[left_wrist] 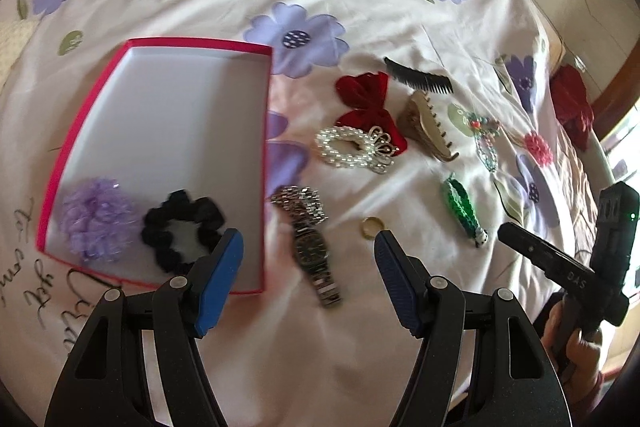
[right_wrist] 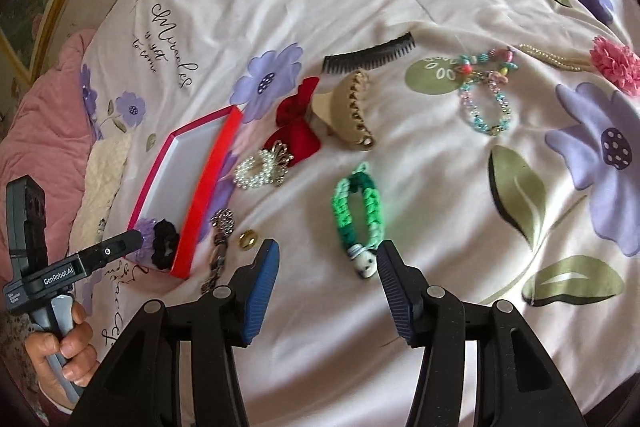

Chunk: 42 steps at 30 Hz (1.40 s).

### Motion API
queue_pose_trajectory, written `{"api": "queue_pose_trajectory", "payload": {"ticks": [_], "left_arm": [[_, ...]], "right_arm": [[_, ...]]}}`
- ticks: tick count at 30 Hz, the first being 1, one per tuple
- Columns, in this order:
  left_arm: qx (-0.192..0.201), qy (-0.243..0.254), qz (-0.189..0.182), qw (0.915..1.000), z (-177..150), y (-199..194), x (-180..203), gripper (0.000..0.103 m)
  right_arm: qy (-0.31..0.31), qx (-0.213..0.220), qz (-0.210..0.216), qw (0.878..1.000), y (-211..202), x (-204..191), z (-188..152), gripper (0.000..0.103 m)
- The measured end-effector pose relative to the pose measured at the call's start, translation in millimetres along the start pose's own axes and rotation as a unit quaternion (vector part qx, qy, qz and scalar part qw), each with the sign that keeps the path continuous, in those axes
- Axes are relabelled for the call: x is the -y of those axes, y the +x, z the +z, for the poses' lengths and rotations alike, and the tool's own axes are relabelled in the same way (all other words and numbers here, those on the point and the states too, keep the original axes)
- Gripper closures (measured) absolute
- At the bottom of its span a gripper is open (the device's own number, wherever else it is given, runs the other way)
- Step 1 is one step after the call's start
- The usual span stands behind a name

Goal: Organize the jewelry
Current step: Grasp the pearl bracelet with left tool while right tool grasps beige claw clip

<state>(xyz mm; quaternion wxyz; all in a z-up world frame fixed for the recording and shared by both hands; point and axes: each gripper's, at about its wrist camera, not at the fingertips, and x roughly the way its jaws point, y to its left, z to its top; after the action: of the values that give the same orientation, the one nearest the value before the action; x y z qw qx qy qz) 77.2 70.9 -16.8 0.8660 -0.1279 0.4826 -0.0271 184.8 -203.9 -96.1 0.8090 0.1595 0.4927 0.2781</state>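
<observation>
Blue-padded and spread wide, the left tongs (left_wrist: 308, 259) hang released above the wristwatch (left_wrist: 310, 247), which lies on the bed sheet (left_wrist: 360, 7) just beside the red box (left_wrist: 264, 163). The right tongs (right_wrist: 326, 269) are likewise released and grasp nothing, poised over the green braided bracelet (right_wrist: 356, 211) with its small white charm near their tips.

Inside the box only a purple scrunchie (left_wrist: 94, 219) and a black scrunchie (left_wrist: 182, 227) have been put away. Everything else lies loose on the sheet: the gold ring (left_wrist: 371, 225), pearl bracelet (left_wrist: 352, 149), red bow (left_wrist: 368, 107), beige claw clip (left_wrist: 428, 125), black comb (left_wrist: 420, 75), beaded bracelets (right_wrist: 486, 95) and pink flower (right_wrist: 614, 63).

Several risks stand out. Soft, wrinkled bedding gives under pressure, so tongs closing low may pinch a fold of cloth along with the piece and drag neighbours out of place. Metal links on the watch look slippery and heavy at one end, so a grip off the middle could let it swing or drop short of the box. Being tiny, the ring might be nudged into a crease and lost. Box walls appear light, so a bump from the left tongs could slide or tip the box.
</observation>
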Motion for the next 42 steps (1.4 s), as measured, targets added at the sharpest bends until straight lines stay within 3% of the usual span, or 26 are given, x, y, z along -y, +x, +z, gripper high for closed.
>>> {"api": "queue_pose_trajectory", "payload": {"ticks": [14, 19, 33, 39, 42], "left_arm": [[-0.018, 0.030, -0.017, 0.9992, 30.3, 39.4, 30.8, 0.035], [-0.024, 0.032, -0.012, 0.9991, 47.0, 65.0, 37.4, 0.035], [-0.065, 0.030, 0.003, 0.9974, 74.9, 129.3, 20.1, 0.038], [-0.070, 0.049, -0.002, 0.9963, 78.3, 144.4, 19.8, 0.047], [-0.071, 0.057, -0.006, 0.9958, 79.8, 145.0, 21.7, 0.063]], "right_arm": [[0.006, -0.017, -0.007, 1.000, 23.6, 17.0, 12.5, 0.050], [0.007, -0.005, -0.014, 1.000, 30.0, 18.9, 38.5, 0.049], [0.000, -0.045, -0.001, 0.999, 104.2, 11.5, 90.7, 0.041], [0.004, -0.047, -0.003, 0.999, 117.6, 14.7, 99.3, 0.041], [0.000, -0.045, -0.006, 0.999, 122.4, 13.4, 102.6, 0.042]]}}
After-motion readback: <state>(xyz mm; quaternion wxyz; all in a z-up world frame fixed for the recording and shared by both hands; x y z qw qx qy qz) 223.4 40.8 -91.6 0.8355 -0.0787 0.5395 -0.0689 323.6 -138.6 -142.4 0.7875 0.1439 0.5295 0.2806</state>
